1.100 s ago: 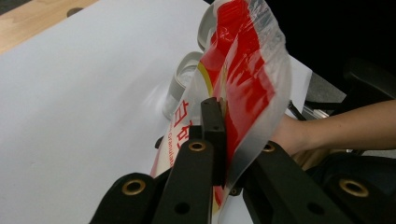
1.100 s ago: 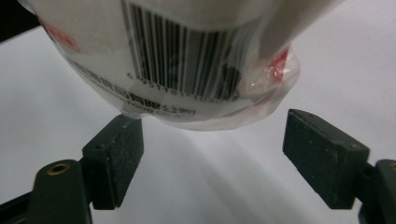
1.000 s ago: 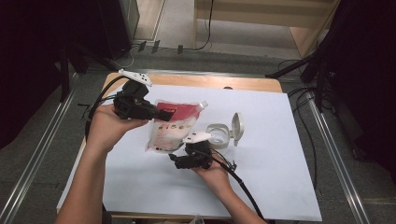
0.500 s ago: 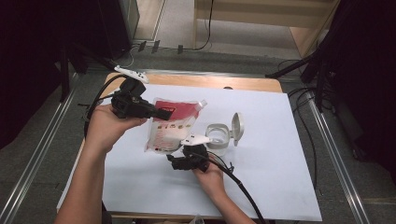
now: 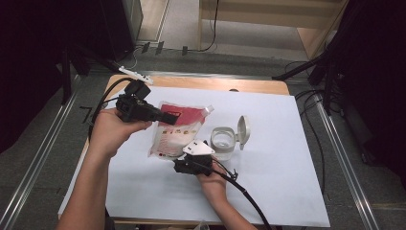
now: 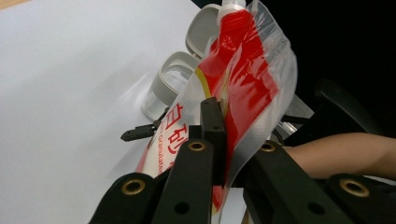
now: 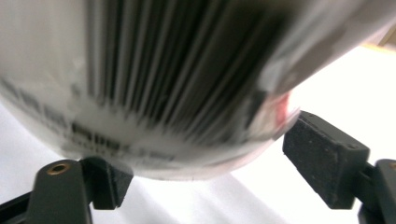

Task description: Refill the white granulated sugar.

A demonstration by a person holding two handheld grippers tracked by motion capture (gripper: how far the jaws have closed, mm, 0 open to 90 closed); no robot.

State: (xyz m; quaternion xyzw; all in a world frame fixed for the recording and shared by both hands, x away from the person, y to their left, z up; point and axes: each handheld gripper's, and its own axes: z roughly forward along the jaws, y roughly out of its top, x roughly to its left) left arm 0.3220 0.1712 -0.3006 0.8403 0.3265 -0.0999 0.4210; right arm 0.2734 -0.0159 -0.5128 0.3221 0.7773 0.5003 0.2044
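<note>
Left gripper (image 6: 212,135) clamps pouch (image 6: 243,70); right gripper (image 7: 205,163) open.

On the red and white pouch (image 6: 233,84) we could read red lettering in the left gripper view: two large Chinese characters, and under them the start of a Latin word, "Granulate", with the rest cut off behind the black jaws. In the right gripper view the bottom end of the same pouch (image 7: 177,84) carried a barcode with a row of small digits below it, but these were too blurred for us to read. In the high view we saw print on the pouch (image 5: 174,132) that was too small to make out.
</note>
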